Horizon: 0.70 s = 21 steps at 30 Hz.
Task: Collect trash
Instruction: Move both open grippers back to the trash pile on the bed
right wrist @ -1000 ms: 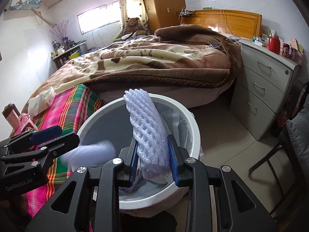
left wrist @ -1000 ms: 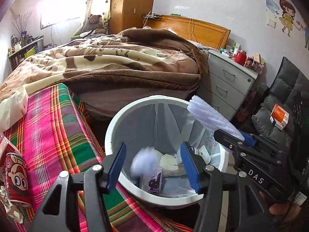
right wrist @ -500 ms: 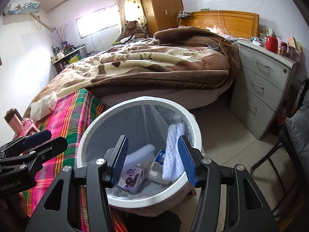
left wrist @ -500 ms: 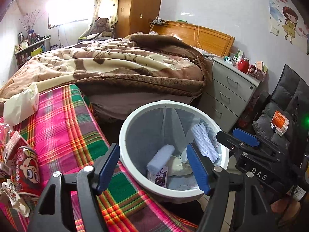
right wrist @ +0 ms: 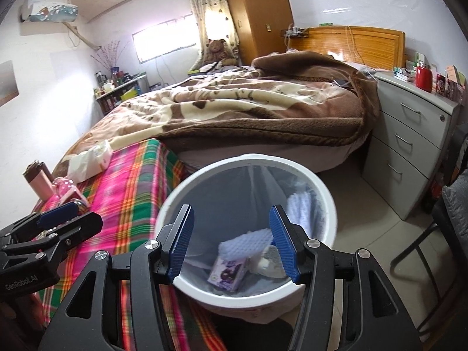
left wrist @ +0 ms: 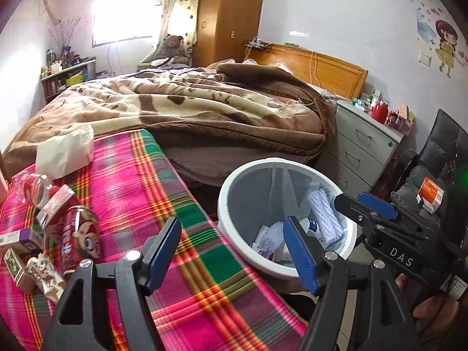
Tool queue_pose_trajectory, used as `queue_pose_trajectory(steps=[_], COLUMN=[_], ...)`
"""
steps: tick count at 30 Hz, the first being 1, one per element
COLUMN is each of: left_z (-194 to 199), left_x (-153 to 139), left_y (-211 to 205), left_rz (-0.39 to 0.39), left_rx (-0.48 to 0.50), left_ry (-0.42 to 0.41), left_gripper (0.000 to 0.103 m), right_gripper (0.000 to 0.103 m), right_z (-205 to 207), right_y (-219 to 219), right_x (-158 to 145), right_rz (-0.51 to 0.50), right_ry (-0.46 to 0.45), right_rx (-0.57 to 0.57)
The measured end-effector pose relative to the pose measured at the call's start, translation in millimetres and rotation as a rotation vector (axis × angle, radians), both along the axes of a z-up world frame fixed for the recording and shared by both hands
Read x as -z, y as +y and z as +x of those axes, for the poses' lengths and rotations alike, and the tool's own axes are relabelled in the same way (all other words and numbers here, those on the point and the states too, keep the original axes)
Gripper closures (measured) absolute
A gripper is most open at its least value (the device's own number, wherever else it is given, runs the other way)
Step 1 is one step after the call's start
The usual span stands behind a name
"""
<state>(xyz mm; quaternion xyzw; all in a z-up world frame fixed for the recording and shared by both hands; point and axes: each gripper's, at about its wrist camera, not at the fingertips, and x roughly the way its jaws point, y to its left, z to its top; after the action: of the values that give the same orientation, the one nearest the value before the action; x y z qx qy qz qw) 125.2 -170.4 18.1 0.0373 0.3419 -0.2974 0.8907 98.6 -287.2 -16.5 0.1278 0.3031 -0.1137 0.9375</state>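
1. My right gripper (right wrist: 232, 241) is spread wide and holds nothing, above the white bin (right wrist: 321, 187).
2. My left gripper (left wrist: 231, 251), also spread and bare, hangs left of the bin, over the plaid cloth (left wrist: 140, 181).
3. Inside the bin: foam nets (right wrist: 245, 242), a purple box (right wrist: 226, 275), wrappers.
4. More trash (left wrist: 70, 234) lies on the cloth, left of the bin.
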Motion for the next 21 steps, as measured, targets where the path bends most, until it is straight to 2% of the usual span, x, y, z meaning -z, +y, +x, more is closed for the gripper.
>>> queue_pose_trajectory(steps=[11,21], left_z=[3,14], left_x=[0,9], left_y=[59,121], left_rz=[0.000,-0.011], left_rx=[-0.131,-0.279], left_ry=[-0.009,0.006], left_gripper=[0.028,0.027], right_gripper=[0.039,0.033], right_z=[12,34], right_y=[41,82], right_x=[-7,-5], right_rz=[0.009,0.006], right_ry=[-0.052,-0.050], right_rx=[-0.093,-0.185])
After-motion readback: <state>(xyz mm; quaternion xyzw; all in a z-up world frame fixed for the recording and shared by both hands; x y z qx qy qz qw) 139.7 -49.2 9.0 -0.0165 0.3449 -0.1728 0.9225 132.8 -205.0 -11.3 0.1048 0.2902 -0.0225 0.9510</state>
